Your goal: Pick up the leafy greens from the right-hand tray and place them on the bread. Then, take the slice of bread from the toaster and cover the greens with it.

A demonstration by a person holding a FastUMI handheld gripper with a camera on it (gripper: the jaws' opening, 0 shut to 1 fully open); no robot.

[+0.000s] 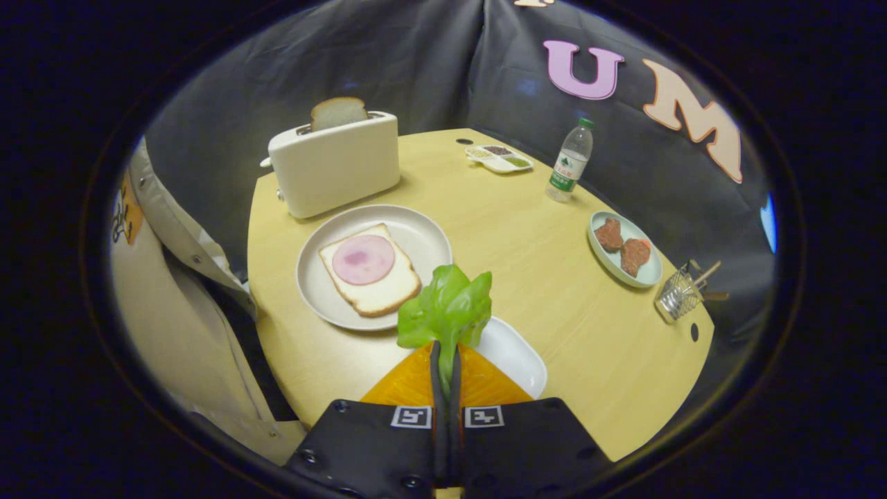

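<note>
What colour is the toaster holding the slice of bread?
Cream-white, seen in the gripper view: the boxy toaster beyond the gripper, shut on bright green leafy greens.

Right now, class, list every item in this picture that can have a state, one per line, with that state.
gripper: shut on the leafy greens
leafy greens: held, lifted above the white tray
white tray: flat on the table, bare where visible
toaster: upright, a bread slice sticking up from its slot
bread on round plate: flat, ham on top, no greens yet
bottle: upright, capped
</note>
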